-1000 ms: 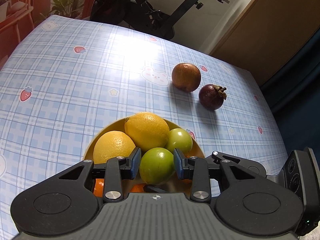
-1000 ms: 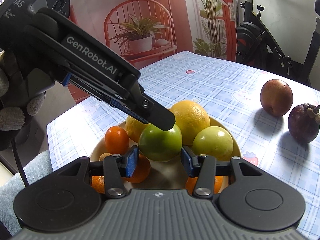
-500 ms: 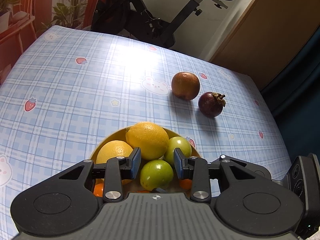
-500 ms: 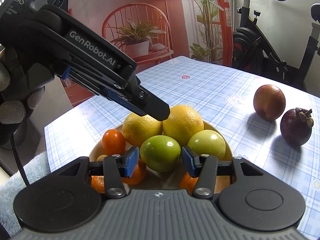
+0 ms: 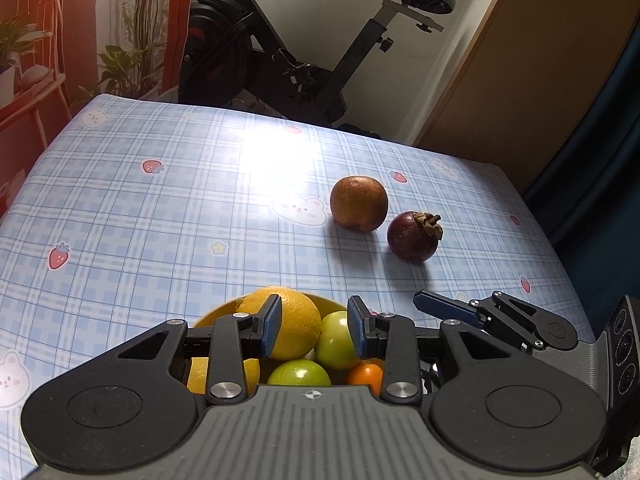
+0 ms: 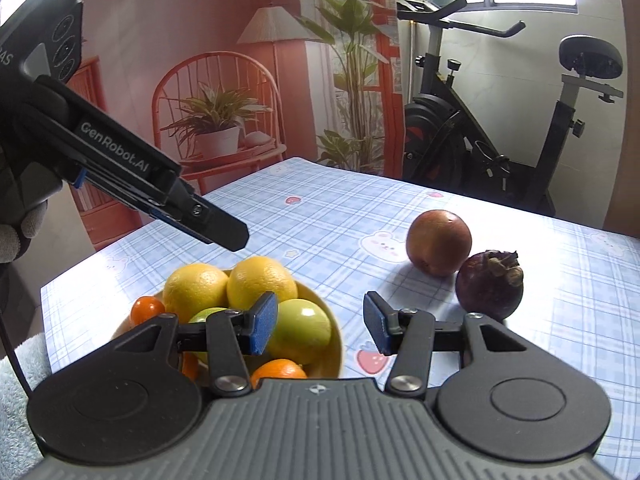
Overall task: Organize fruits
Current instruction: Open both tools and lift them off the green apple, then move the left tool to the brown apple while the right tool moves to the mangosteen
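Note:
A yellow bowl (image 6: pixel 332 336) near the table's front edge holds two yellow citrus fruits (image 6: pixel 262 282), two green fruits (image 6: pixel 300 330) and small oranges (image 6: pixel 147 308). It also shows in the left wrist view (image 5: pixel 212 314). A brown round fruit (image 5: pixel 359 203) and a dark purple mangosteen (image 5: pixel 414 236) lie on the table beyond the bowl, touching or nearly so. My left gripper (image 5: pixel 314 330) is open and empty above the bowl. My right gripper (image 6: pixel 320 328) is open and empty, over the bowl's right rim.
The table wears a blue plaid cloth (image 5: pixel 160 208) with strawberry and bear prints. An exercise bike (image 5: pixel 304 60) stands behind the far edge. A red chair with a potted plant (image 6: pixel 216 128) stands off the table's left side.
Both grippers have lifted and drawn back from the bowl. The left gripper let go of the green fruit, which now rests in the bowl. The right gripper has swung right.

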The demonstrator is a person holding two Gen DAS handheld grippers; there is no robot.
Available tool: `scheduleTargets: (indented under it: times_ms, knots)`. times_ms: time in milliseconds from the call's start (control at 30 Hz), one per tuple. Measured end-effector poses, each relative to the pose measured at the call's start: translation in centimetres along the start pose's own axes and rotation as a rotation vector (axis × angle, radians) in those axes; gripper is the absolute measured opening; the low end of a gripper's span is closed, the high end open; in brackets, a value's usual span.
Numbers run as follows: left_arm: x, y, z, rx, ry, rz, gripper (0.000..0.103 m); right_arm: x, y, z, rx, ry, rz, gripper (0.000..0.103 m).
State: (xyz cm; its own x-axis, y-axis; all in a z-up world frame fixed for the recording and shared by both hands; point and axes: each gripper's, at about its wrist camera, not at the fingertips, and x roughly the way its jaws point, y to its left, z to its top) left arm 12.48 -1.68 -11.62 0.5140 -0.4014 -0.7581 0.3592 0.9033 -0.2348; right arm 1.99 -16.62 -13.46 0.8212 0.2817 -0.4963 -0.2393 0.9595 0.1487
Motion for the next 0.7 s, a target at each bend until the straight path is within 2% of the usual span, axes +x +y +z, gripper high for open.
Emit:
scheduleTargets:
  times_ms: [333, 700]
  knots:
    - [1.8, -3.2, 1.7, 0.057, -0.028, -0.009, 0.037, -0.2, -4.7, -0.9, 0.031, -0.013, -0.113, 0.052]
    - [5.7, -8.0, 5.1, 0.113, -0.090, -0.054, 0.038, 0.8, -9.4, -2.0, 0.113, -0.008, -0.166, 0.052]
